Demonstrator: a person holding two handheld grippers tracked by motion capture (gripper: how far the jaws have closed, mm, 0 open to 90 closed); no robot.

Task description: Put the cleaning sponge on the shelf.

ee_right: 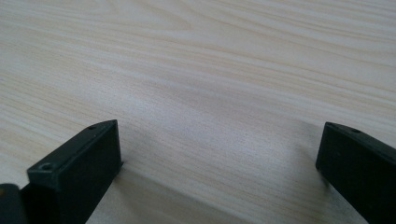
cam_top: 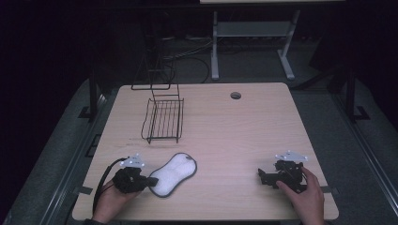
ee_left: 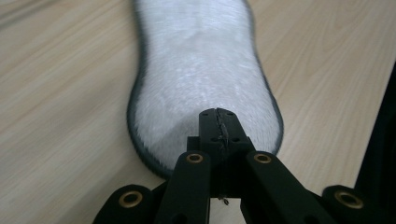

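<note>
A white fuzzy oval pad with a dark grey rim (cam_top: 173,173) lies flat near the table's front left, running diagonally. My left gripper (cam_top: 152,180) is at its near end. In the left gripper view the two black jaws meet tip to tip (ee_left: 218,114) just above the pad (ee_left: 201,70), and I see nothing between them. Whether the tips touch the pile I cannot tell. My right gripper (cam_top: 260,176) rests at the front right, held by a hand. Its jaws stand wide apart (ee_right: 217,130) over bare wood, with nothing between them.
A black wire rack (cam_top: 163,119) stands on the wooden table (cam_top: 234,136) behind the pad, its tall frame rising at the back edge. A round cable hole (cam_top: 235,95) sits near the back centre. A desk's white legs stand beyond the table.
</note>
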